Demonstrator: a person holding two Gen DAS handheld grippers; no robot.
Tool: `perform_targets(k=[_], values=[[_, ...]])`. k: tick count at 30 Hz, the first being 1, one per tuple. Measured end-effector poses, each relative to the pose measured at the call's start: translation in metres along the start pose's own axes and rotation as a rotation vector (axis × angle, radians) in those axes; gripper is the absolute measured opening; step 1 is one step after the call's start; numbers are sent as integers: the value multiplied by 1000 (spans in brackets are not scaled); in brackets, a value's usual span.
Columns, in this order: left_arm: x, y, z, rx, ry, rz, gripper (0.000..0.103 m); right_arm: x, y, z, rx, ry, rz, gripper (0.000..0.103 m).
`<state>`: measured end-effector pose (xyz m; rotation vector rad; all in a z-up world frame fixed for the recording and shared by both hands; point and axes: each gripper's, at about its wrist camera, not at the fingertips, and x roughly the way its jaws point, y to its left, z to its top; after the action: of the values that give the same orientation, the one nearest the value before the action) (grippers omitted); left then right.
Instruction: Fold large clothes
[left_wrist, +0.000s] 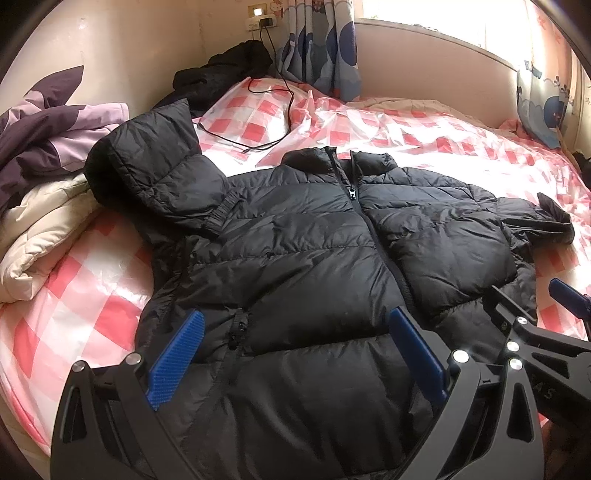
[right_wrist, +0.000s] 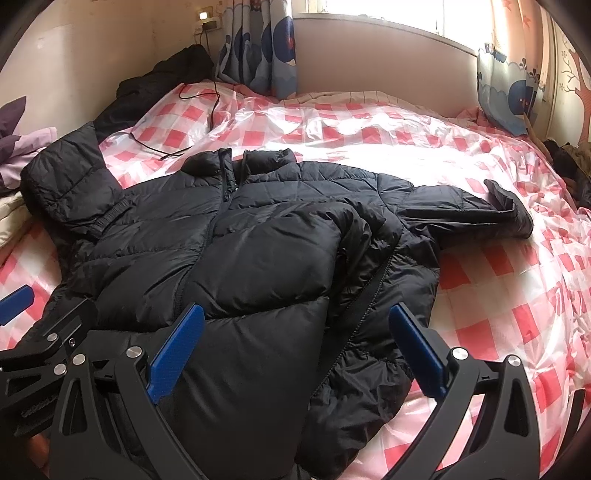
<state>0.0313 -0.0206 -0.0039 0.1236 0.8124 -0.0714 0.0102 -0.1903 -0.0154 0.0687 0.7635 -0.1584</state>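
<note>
We see a black quilted puffer jacket (left_wrist: 314, 236) lying front-up on the pink-checked bed (right_wrist: 498, 295), one sleeve folded onto its chest; most folding remains. Both our left gripper (left_wrist: 295, 354) and right gripper (right_wrist: 295, 350) hover above its hem, jaws apart, holding nothing.

Your left gripper (left_wrist: 295, 354): black angular frame, blue ribbed fingers (left_wrist: 177, 358), silver round screws. Your right gripper (right_wrist: 295, 354): same black frame, blue fingers (right_wrist: 177, 354).

Sunlit window (right_wrist: 388, 14), patterned curtains (left_wrist: 321, 48), cream wall (left_wrist: 129, 44)
</note>
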Motion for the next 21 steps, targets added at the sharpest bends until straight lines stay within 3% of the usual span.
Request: perform_targets(k=[14, 17, 21], values=[[2, 0, 0, 3, 5, -10, 96, 4, -8, 3, 19, 26, 37, 97], [0, 3, 3, -7, -2, -31, 96, 3, -32, 11, 82, 63, 131, 97], [2, 4, 6, 11, -14, -32, 96, -2, -88, 24, 182, 100, 114, 97]])
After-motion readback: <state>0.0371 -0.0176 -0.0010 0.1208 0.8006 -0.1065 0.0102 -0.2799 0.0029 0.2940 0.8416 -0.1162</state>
